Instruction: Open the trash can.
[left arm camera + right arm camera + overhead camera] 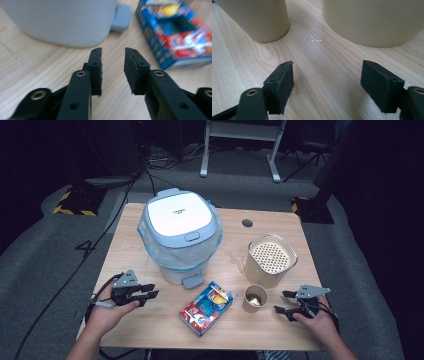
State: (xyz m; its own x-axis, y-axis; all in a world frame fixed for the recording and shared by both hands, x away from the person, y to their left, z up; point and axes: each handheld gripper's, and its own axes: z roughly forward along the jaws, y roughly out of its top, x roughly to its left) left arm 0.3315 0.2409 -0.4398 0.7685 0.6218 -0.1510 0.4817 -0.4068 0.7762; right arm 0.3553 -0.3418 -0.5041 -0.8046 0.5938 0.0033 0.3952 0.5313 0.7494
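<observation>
My left gripper (151, 290) rests low on the table's front left, open, nothing between its fingers. In the left gripper view its jaws (113, 65) point at the base of a white and pale-blue pedal bin (62, 22) and its foot pedal (121, 15). The bin (180, 232) has a plastic liner and a shut lid. A blue and red snack box (206, 307) lies flat near the front edge. My right gripper (281, 302) is open at the front right, facing a small paper cup (255, 298) and a cream canister (270, 260) with a perforated top.
In the right gripper view the cup (254, 17) and the canister (374, 20) stand just ahead of the open gripper (328, 82), with bare wood between them. The snack box (175, 32) lies right of the left jaws. A cable hole (247, 223) sits near the table's far edge.
</observation>
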